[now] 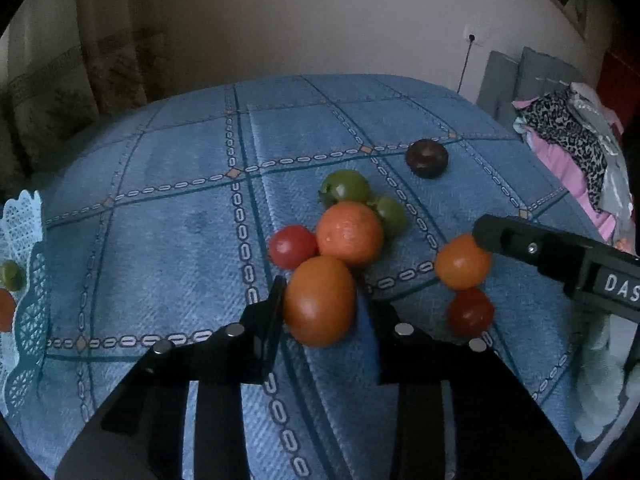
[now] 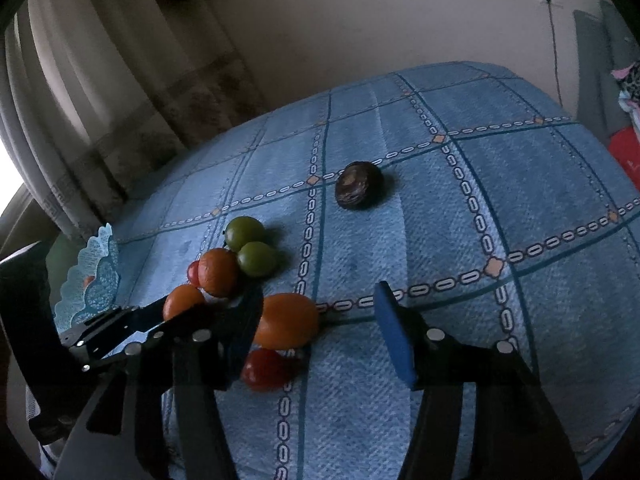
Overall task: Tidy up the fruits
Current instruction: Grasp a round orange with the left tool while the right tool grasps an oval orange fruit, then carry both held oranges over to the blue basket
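My left gripper [image 1: 322,292] is shut on an orange fruit [image 1: 320,300] low over the blue tablecloth [image 1: 168,240]; its two fingers press the fruit's sides. Behind it sit another orange [image 1: 350,232], a red tomato [image 1: 292,246] and two green fruits [image 1: 346,186]. My right gripper [image 2: 320,290] stands wide open around a third orange [image 2: 286,320], which rests against its left finger. A red tomato [image 2: 264,368] lies just below that finger. A dark purple fruit [image 2: 358,186] lies alone farther back.
A pale blue lace basket [image 1: 24,280] at the table's left edge holds a green and an orange fruit. Curtains hang behind the table. A pile of clothes [image 1: 572,148] lies off the right side, with a wall socket and cable behind it.
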